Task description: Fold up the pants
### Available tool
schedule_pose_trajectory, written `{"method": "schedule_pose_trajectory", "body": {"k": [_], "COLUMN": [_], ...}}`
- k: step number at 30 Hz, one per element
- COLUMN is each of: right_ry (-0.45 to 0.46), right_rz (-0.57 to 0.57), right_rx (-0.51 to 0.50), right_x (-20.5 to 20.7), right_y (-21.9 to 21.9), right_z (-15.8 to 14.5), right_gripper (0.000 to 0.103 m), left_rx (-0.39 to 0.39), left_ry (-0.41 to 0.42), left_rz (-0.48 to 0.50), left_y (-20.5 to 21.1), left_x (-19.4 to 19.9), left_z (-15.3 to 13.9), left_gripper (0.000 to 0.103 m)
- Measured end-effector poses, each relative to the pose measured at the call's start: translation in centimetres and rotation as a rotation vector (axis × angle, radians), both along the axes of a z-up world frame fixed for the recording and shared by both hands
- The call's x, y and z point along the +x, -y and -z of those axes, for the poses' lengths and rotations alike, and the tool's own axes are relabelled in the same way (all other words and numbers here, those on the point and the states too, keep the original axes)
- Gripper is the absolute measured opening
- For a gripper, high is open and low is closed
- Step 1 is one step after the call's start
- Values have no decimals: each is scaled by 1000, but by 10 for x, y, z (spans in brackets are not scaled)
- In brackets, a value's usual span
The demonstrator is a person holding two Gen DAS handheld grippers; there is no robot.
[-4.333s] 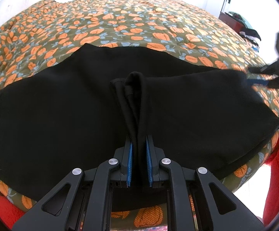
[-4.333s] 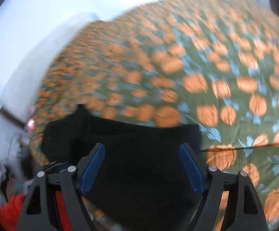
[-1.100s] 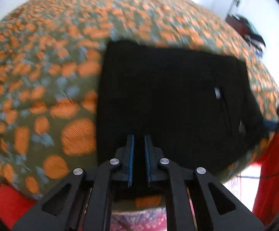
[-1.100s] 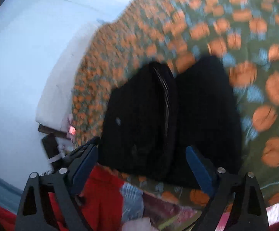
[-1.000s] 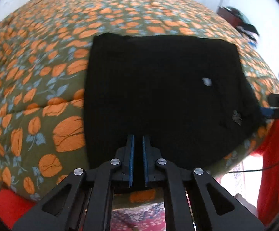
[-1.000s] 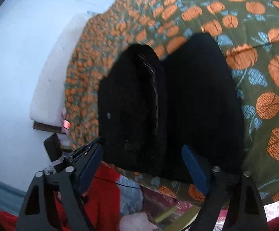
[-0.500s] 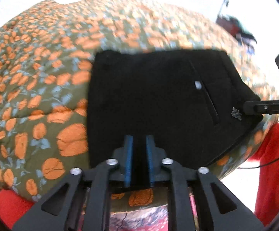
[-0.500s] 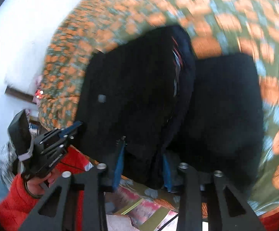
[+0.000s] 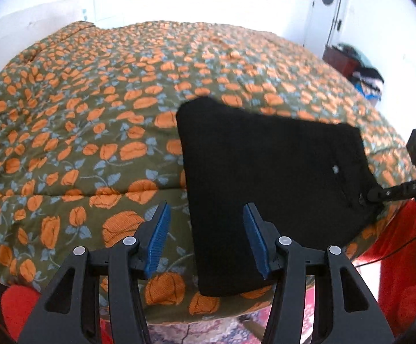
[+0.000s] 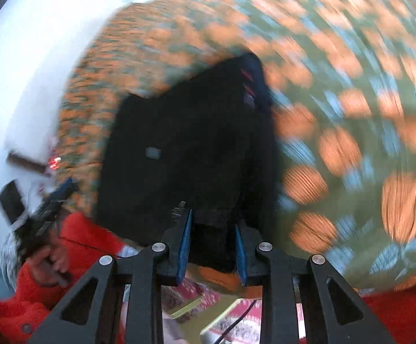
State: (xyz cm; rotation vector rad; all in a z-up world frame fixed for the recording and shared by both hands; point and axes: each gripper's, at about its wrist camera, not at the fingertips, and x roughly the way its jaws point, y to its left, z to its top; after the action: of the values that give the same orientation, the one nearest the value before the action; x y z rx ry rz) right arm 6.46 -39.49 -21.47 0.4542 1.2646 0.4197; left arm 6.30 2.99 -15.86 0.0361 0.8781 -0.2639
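The black pants (image 9: pixel 268 177) lie folded into a compact rectangle near the front edge of the bed. My left gripper (image 9: pixel 206 236) is open and empty, hovering just above the pants' near left corner. My right gripper (image 10: pixel 212 246) is closed on a thick fold at the pants' near edge (image 10: pixel 213 223); it also shows in the left wrist view (image 9: pixel 375 196) at the pants' right corner. The right wrist view is blurred by motion. The pants (image 10: pixel 185 157) show a small grey tag.
The bed is covered by an olive quilt with orange flowers (image 9: pixel 93 132). A person in a red top (image 10: pixel 73 246) stands at the bed's front edge. A dark cabinet with clothes (image 9: pixel 351 66) stands at the far right, by a white door.
My left gripper has let go of the pants' near edge and opened wide. My right gripper has closed on the pants' edge and is moving fast.
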Motion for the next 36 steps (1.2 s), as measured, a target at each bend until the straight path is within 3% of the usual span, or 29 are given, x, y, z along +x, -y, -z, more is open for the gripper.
{"method": "schedule_pose_trajectory", "body": {"k": [2,4,6,8,10,12,15,18,19,21,27,36], "right_ry": [-22,-4,80,170,265,319,345,190,191,240,272,336], "right_rz": [59,42,-10,-48,-81,-107,-140,-108,-80,-68,-125,-189], "right_rx": [59,6,-132,-200,-179,-154,-146,-244,-243,-254,-355,-299], "right_x": [-2,2,10,22,35,47,69,83,81,76,58,-6], "right_y": [11,9,-2,-14,-25,-37,-59,-59,-57,-57,-64,-73], "right_z": [9,-7,-39,-73,-103,-113,-92,-30,-17,-23,-43,-62], "right_gripper": [38,43,43,43,43,43,43,40,39,39,39,39], "left_rx": [20,27,51,82,123,151,174,178,187,199,191,181], "left_ry": [1,-2,-8,-17,-35,-39,-41,-45,-44,-44,-59,-72], "left_rz": [1,8,24,39,47,50,50,51,49,54,48,43], "left_y": [3,5,12,19,26,30,33,34,35,36,36,36], "left_x": [0,1,1,1,2,1,0,-1,-1,-2,1,2], "left_z": [2,4,9,15,22,24,24,25,25,27,28,31], "left_gripper": [55,55,55,55,55,55,55,55,55,55,55,55]}}
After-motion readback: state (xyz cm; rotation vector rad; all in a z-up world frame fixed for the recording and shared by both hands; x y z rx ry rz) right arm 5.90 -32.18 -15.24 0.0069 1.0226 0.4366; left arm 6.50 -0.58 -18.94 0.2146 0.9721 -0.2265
